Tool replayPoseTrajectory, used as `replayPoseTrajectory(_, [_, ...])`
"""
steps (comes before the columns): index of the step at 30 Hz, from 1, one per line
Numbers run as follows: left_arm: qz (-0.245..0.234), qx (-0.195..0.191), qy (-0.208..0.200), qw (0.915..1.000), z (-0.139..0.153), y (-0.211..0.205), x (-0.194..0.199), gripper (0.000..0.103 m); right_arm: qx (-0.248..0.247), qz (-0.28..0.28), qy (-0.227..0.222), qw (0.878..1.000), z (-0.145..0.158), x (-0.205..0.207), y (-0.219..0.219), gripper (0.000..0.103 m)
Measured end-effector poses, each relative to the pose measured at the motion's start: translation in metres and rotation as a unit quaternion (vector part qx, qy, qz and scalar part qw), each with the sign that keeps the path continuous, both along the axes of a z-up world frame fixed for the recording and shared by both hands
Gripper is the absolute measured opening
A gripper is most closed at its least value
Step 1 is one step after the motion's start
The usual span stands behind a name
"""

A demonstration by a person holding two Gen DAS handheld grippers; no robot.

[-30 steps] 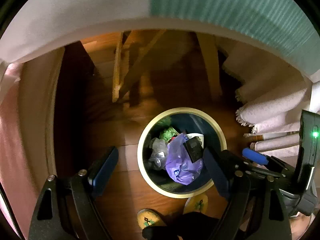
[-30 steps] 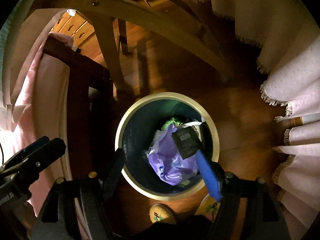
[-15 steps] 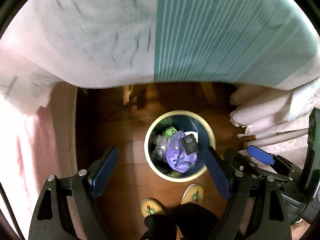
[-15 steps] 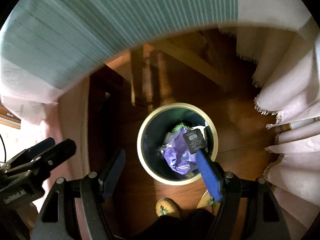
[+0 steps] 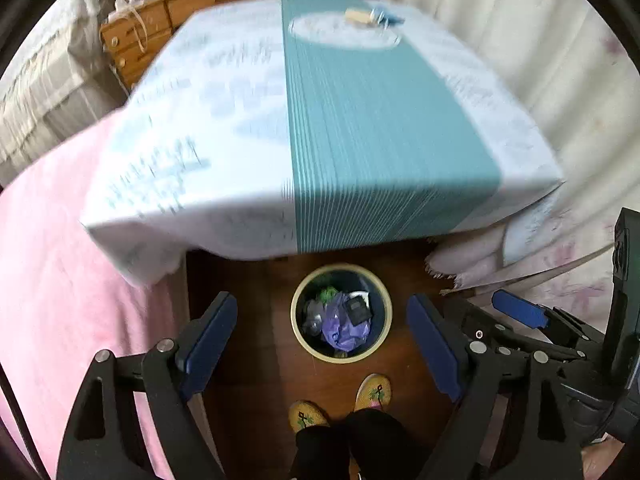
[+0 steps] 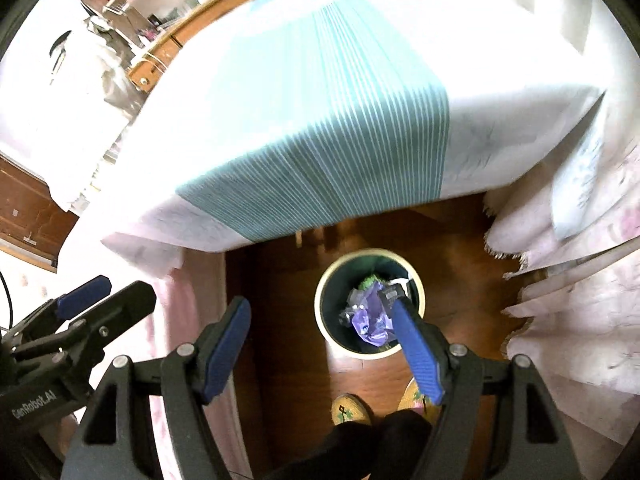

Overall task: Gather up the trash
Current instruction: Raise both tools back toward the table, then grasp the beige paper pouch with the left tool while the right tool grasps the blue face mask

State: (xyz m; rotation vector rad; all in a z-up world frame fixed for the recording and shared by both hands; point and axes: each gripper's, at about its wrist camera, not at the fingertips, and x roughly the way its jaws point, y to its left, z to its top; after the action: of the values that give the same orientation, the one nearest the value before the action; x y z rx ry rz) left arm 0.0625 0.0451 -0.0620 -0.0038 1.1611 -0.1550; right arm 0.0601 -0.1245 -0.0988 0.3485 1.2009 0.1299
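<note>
The left gripper (image 5: 322,322) and right gripper (image 6: 320,322) both hang with fingers spread wide and empty. The trash bin (image 5: 298,330) stands on the wooden floor at 6 o'clock of the table (image 5: 360,120), holding a purple bag (image 5: 342,326) and a small black item (image 5: 358,308) (its label too small to read). "GenRobot.AI" is printed on the left gripper's body.
</note>
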Motion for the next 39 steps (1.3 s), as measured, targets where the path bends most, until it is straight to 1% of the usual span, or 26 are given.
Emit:
replayPoseTrajectory(3, [-0.012,0.004,-0.028,0.9995,0.043,0.006,-0.006,0.086,-0.003,-0.001,-0.027,1.0,0.041,-0.008,0.002,0.074])
replayPoseTrajectory(5, [-0.018,0.004,-0.043,0.9989,0.063,0.006,-0.009,0.086,-0.007,-0.001,-0.044,0.999,0.064,-0.013,0.004,0.074])
replayPoseTrajectory(7, [-0.023,0.001,-0.066,0.9976,0.089,0.012,-0.013,0.086,-0.008,-0.001,-0.061,0.998,0.082,-0.017,0.005,0.074])
replayPoseTrajectory(10, [-0.024,-0.003,-0.091,0.9956,0.114,0.017,-0.018,0.086,-0.016,-0.001,-0.087,0.996,0.107,-0.026,0.009,0.074])
replayPoseTrajectory(15, [-0.023,-0.006,-0.124,0.992,0.144,0.03,-0.023,0.086,-0.031,-0.004,-0.121,0.992,0.138,-0.032,0.015,0.074])
replayPoseTrajectory(20, [-0.017,-0.006,-0.143,0.9896,0.157,0.042,-0.025,0.085,-0.042,-0.012,-0.15,0.988,0.164,-0.03,0.018,0.074])
replayPoseTrajectory(24, [-0.014,-0.003,-0.159,0.9871,0.166,0.048,-0.023,0.086,-0.044,-0.018,-0.164,0.985,0.177,-0.021,0.021,0.074])
replayPoseTrajectory(29, [-0.012,0.005,-0.174,0.9846,0.175,0.051,-0.01,0.085,-0.05,-0.014,-0.169,0.984,0.186,-0.008,0.024,0.074])
replayPoseTrajectory(33, [0.001,0.017,-0.186,0.9825,0.181,0.05,0.012,0.085,-0.054,-0.009,-0.167,0.984,0.189,0.01,0.022,0.074])
replayPoseTrajectory(37, [0.017,0.007,-0.17,0.9854,0.175,0.048,0.049,0.085,-0.043,-0.005,-0.161,0.986,0.185,0.046,0.008,0.074])
replayPoseTrajectory(39, [0.028,0.011,-0.162,0.9864,0.168,0.043,0.074,0.085,-0.037,-0.003,-0.156,0.987,0.182,0.072,-0.001,0.074])
